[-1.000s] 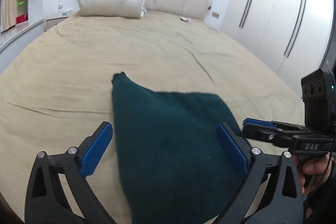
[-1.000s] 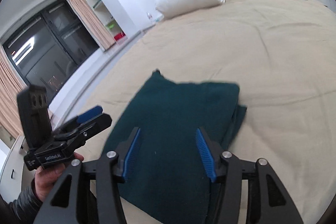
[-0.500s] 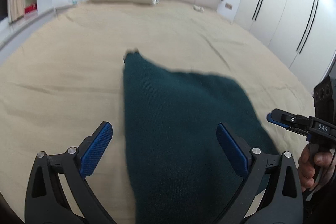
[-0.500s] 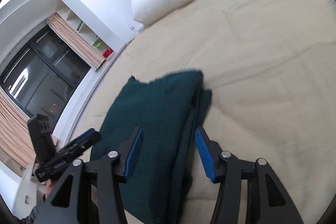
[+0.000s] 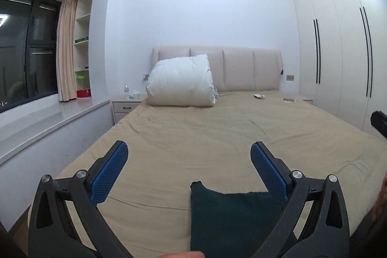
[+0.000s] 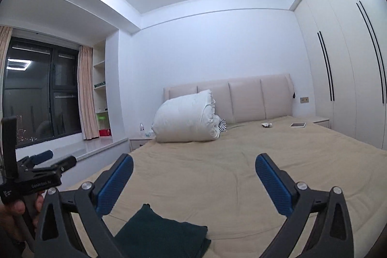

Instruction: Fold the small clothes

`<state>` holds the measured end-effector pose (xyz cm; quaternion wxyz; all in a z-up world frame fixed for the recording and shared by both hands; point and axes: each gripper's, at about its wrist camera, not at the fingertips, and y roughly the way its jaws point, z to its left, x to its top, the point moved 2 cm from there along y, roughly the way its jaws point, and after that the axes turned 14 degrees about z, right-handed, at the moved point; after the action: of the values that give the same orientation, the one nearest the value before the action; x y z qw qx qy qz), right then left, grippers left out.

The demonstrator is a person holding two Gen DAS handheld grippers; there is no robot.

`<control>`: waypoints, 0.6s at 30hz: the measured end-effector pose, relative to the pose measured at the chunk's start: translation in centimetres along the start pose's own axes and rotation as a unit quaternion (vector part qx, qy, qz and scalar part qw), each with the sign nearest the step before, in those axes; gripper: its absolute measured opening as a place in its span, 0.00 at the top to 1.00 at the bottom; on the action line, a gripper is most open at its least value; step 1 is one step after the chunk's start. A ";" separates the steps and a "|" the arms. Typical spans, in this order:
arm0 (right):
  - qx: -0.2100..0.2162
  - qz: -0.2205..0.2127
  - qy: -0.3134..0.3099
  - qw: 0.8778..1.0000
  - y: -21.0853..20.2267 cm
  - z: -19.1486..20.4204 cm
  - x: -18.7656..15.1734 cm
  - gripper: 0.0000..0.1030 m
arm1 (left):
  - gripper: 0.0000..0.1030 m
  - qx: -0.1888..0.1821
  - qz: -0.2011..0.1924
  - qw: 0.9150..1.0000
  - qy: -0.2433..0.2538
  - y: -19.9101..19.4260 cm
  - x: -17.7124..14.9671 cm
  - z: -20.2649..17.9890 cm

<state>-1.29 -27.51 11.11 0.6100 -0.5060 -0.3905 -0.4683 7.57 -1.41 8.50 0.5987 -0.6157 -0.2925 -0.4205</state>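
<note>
Both claws have lifted off the green cloth [image 6: 164,233], which lies folded on the bed [image 6: 241,173]; left claw [image 5: 188,171] gapes empty, right claw [image 6: 193,180] just opened wide. Folding looks done.

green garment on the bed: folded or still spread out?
Folded. The dark green garment lies as a compact rectangle on the bed, with stacked layer edges showing at its right side. Neither tongs touch it.

Matt dark green knitted cloth [image 5: 229,217], wrinkled beige cotton-like bedsheet [image 5: 217,137], smooth padded leather-look headboard [image 5: 241,69]
</note>
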 end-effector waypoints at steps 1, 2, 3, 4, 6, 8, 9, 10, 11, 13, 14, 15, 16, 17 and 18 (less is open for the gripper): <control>0.002 -0.010 0.003 1.000 -0.6 0.2 0.6 0.00 | 0.00 0.007 0.007 1.000 0.004 -0.3 0.3 -0.2; 0.000 -0.014 0.005 1.000 -1.0 0.3 1.0 0.00 | 0.00 0.018 0.004 1.000 0.009 -0.8 0.4 -0.4; -0.003 -0.015 0.009 1.000 -1.3 0.4 1.3 0.00 | 0.00 0.030 0.006 0.999 0.016 -1.0 0.4 -0.7; -0.005 -0.013 0.015 1.000 -1.2 0.5 1.5 0.00 | 0.00 0.038 0.011 0.999 0.020 -1.3 0.3 -0.8; -0.003 0.004 0.023 1.000 -0.6 0.8 1.0 0.00 | 0.00 0.037 0.034 0.999 0.015 -1.3 -0.5 -1.1; -0.009 0.031 0.027 0.999 0.7 1.0 -0.5 0.00 | 0.00 0.015 0.072 0.997 0.006 0.2 -2.1 -1.6; -0.013 0.049 0.030 0.998 1.7 0.9 -1.5 0.00 | 0.00 0.005 0.097 0.995 0.005 1.2 -3.0 -1.9; -0.016 0.075 0.033 0.997 2.7 0.9 -2.5 0.00 | 0.00 -0.002 0.125 0.992 0.005 2.2 -4.1 -2.2; -0.017 0.101 0.038 0.994 3.7 0.8 -3.7 0.00 | 0.00 -0.001 0.153 0.988 0.005 3.2 -5.5 -2.6; -0.031 0.149 0.048 0.987 5.4 0.4 -6.1 0.00 | 0.00 0.014 0.196 0.980 0.006 4.9 -7.9 -3.2; -0.041 0.180 0.055 0.981 6.2 0.1 -7.5 0.00 | 0.00 0.012 0.216 0.976 0.006 5.8 -9.1 -3.4; -0.045 0.212 0.059 0.975 7.1 -0.3 -8.9 0.00 | 0.00 0.004 0.232 0.973 0.004 6.5 -10.2 -3.6; -0.049 0.243 0.064 0.967 8.0 -0.5 -10.0 0.00 | 0.00 -0.005 0.251 0.968 0.002 7.1 -11.4 -3.9; -0.052 0.270 0.070 0.959 8.9 -0.7 -11.0 0.00 | 0.00 -0.009 0.269 0.963 0.000 7.8 -12.4 -4.1; -0.055 0.290 0.076 0.952 9.4 -0.7 -12.0 0.00 | 0.00 -0.009 0.278 0.960 0.000 8.2 -13.0 -4.2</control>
<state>4.72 -25.65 -2.81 0.7186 -0.5933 -0.1528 -0.3290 7.78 -4.62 -7.18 0.6865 -0.6782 -0.1061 -0.2396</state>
